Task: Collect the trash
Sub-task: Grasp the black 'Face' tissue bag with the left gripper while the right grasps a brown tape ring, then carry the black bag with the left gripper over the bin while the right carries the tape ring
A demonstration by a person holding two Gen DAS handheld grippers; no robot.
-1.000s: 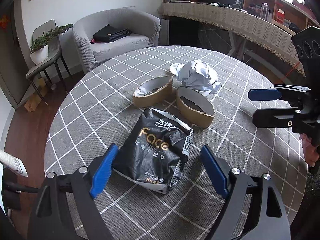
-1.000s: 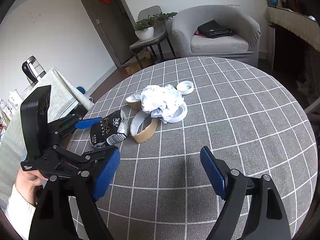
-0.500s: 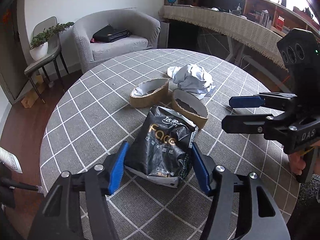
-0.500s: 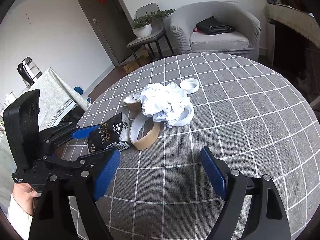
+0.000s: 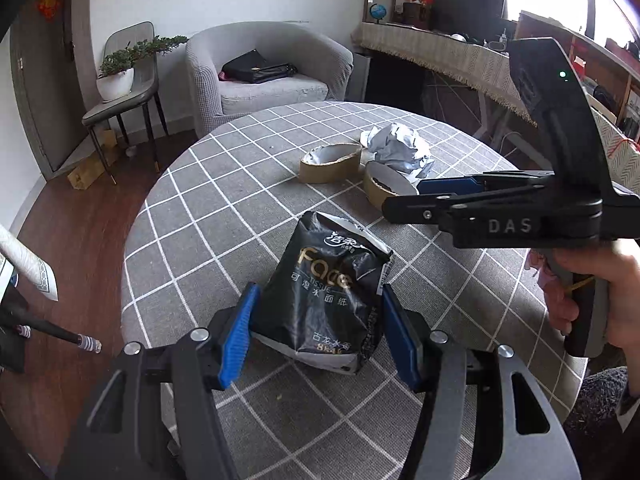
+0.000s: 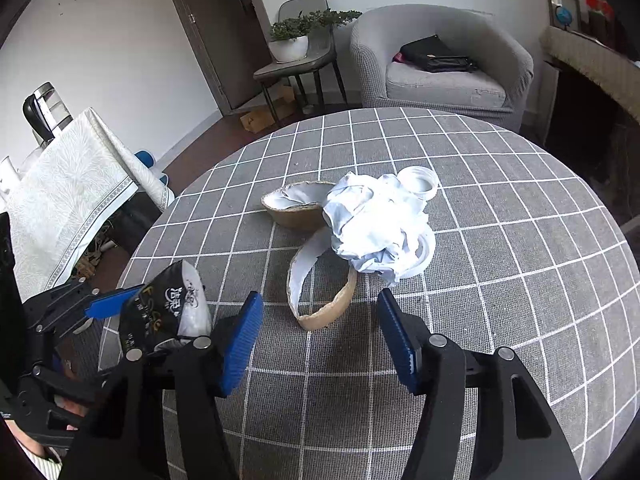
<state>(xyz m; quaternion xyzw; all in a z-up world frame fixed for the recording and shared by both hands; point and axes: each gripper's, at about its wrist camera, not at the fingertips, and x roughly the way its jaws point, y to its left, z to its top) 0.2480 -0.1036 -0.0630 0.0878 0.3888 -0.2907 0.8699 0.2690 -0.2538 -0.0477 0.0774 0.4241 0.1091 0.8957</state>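
Observation:
My left gripper (image 5: 318,332) is shut on a black tissue packet (image 5: 330,292) and holds it off the round grey checked table (image 5: 224,208); the packet also shows in the right wrist view (image 6: 164,312). My right gripper (image 6: 320,336) is open and empty, just short of a torn brown cardboard ring (image 6: 320,292). A second cardboard ring (image 6: 294,206), a crumpled white paper wad (image 6: 376,224) and a white lid (image 6: 420,182) lie behind it. In the left wrist view the right gripper (image 5: 404,196) hangs over the rings (image 5: 330,162).
A grey armchair (image 6: 440,60) with a black bag stands beyond the table. A chair with a potted plant (image 6: 296,40) is beside it. A cloth-covered side table (image 6: 60,200) with a kettle stands at the left.
My left gripper closed on the tissue packet and lifted it. My right gripper moved forward toward the near cardboard ring and narrowed its opening.

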